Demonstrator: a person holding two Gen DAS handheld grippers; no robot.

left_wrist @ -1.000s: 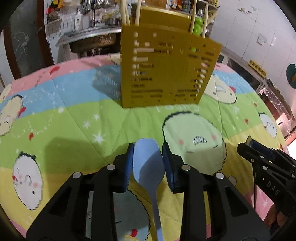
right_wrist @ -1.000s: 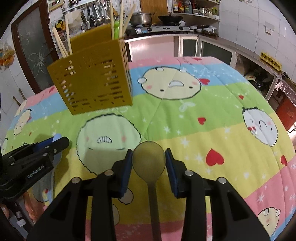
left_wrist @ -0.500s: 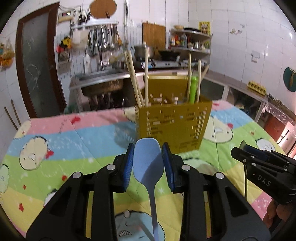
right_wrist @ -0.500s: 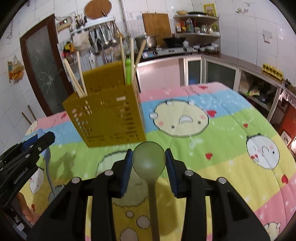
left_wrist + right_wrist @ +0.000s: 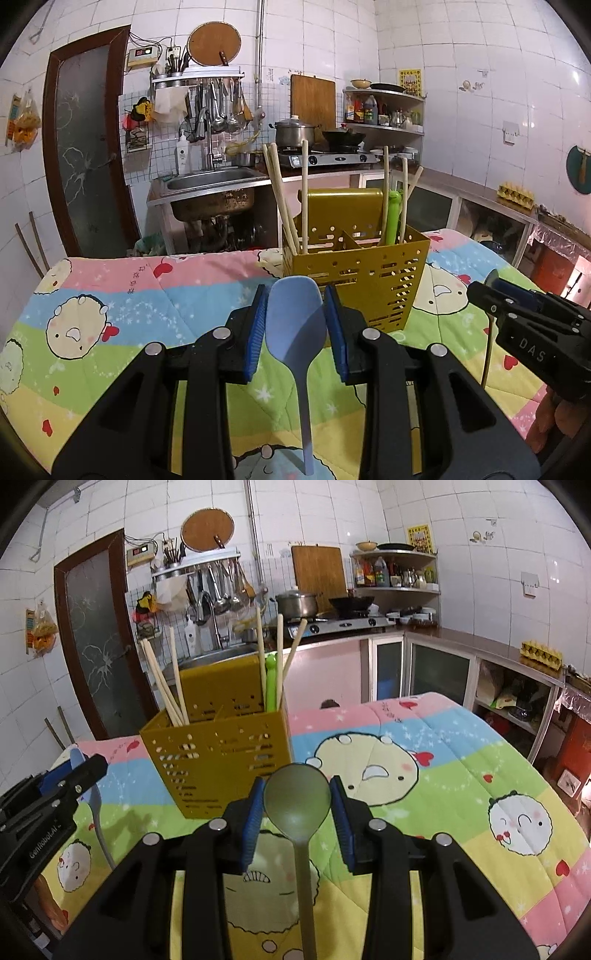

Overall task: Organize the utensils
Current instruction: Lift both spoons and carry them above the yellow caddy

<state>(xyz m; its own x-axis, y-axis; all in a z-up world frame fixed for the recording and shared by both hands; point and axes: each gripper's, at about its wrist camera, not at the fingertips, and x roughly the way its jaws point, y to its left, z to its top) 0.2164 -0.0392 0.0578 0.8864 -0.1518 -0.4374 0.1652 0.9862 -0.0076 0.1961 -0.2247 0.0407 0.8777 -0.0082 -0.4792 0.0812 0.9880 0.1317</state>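
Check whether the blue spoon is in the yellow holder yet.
Not yet. The blue spoon sits clamped in the left hand-held gripper, bowl up, short of the yellow holder.

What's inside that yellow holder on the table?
The yellow holder holds wooden chopsticks standing in both sections and a green utensil. Its perforated walls hide their lower ends and anything lying at the bottom.

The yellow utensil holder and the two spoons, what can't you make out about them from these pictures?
- Yellow holder: compartment floors, hidden by its perforated walls in both views.
- Chopsticks: lower ends, hidden inside the holder.
- Blue spoon: handle end, blocked by the left gripper.
- Green spoon: handle end, cut off at the right wrist view's bottom edge.
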